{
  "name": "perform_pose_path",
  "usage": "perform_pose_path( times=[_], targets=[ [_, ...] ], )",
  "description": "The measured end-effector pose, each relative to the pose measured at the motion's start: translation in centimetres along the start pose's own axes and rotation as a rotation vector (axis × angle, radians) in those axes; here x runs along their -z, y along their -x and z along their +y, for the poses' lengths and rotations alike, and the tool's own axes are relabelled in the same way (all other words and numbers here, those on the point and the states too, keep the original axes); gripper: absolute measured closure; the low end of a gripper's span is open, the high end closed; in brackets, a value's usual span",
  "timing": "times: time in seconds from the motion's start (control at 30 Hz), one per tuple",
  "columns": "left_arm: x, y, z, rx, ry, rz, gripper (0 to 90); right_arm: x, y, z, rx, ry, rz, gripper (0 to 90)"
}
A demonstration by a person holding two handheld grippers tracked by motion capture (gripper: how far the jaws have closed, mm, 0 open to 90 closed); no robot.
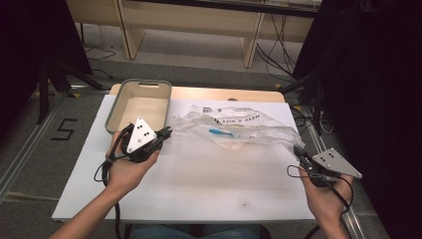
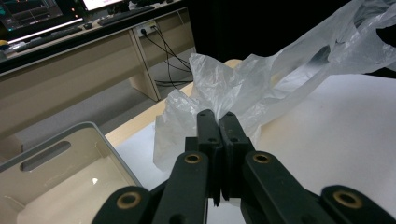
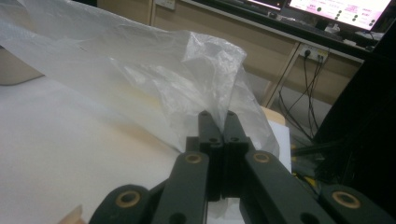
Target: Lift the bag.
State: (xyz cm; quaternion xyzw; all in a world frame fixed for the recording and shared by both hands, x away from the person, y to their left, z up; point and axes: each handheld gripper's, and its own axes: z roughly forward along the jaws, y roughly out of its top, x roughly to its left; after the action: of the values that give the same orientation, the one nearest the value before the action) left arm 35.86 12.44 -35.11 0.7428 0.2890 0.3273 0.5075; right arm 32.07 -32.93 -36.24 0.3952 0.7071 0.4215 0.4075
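Note:
A crumpled clear plastic bag with dark print lies across the middle of the white table; a small blue item shows through it. My left gripper is shut with the bag's left edge pinched at its tips. In the left gripper view the black jaws meet, and the bag rises just beyond them. My right gripper is shut on the bag's right corner. In the right gripper view a peak of the bag stands up from between the closed tips.
A beige bin stands at the table's far left corner, close to my left gripper, with its rim and slot handle also in the left gripper view. Wooden desks and cables lie beyond. Black stands flank both sides.

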Motion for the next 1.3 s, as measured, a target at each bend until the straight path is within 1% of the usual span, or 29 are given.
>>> perform_pose_path(
  times=[0.2, 0.53, 0.73, 0.93, 1.3],
  targets=[
    [0.1, -0.3, 0.9, 0.002, 0.029, 0.009, 88.8, -0.1, 0.2, 0.5, -0.004, 0.016, -0.007, 90.0],
    [0.2, -0.3, 2.2, 0.006, 0.072, 0.017, 88.8, -0.2, 0.5, 1.4, -0.004, 0.047, -0.02, 90.0],
    [0.8, 0.0, 3.4, -0.009, 0.107, 0.014, 88.8, 0.0, 0.8, 2.0, -0.011, 0.066, -0.031, 90.0],
    [1.0, 0.1, 4.3, -0.009, 0.14, 0.012, 88.8, 0.2, 1.1, 2.4, -0.016, 0.082, -0.041, 90.0],
    [1.1, 0.1, 6.5, -0.023, 0.195, 0.016, 88.8, -0.1, 1.2, 2.8, -0.02, 0.088, -0.04, 90.0]
  ],
)
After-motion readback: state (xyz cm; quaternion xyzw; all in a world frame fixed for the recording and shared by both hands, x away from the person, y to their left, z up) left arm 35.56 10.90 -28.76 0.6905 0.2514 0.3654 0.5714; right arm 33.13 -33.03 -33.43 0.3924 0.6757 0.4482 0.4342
